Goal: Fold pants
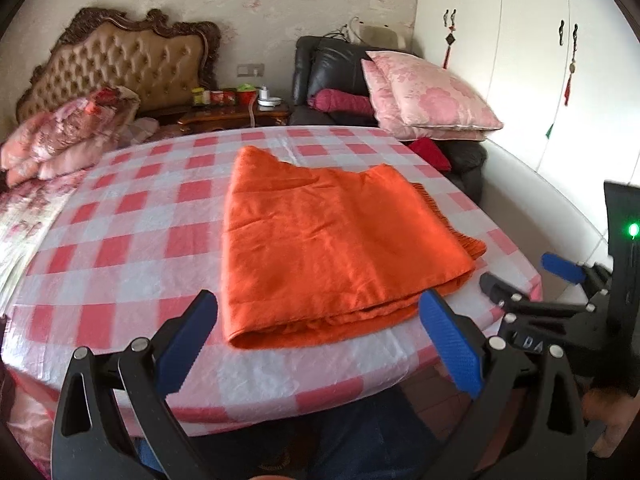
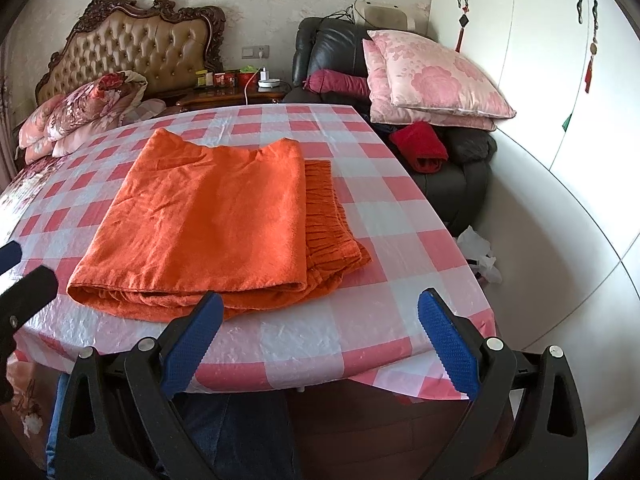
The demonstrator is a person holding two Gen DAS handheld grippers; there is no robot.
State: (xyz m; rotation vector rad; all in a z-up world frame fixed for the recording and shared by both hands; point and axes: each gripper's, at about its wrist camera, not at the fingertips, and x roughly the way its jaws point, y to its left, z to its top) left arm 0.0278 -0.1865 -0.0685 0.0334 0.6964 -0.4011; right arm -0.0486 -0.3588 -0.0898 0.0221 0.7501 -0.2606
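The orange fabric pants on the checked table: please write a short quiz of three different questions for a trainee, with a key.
1. True or false: the orange fabric pants lie folded on the pink-and-white checked plastic tablecloth.
2. On which side of the pants does the gathered waistband stick out in the right wrist view? A. left B. right C. near edge
3. Fill in: both the left gripper and the right gripper are ____ and hold nothing.

Key: 1 true; 2 B; 3 open.
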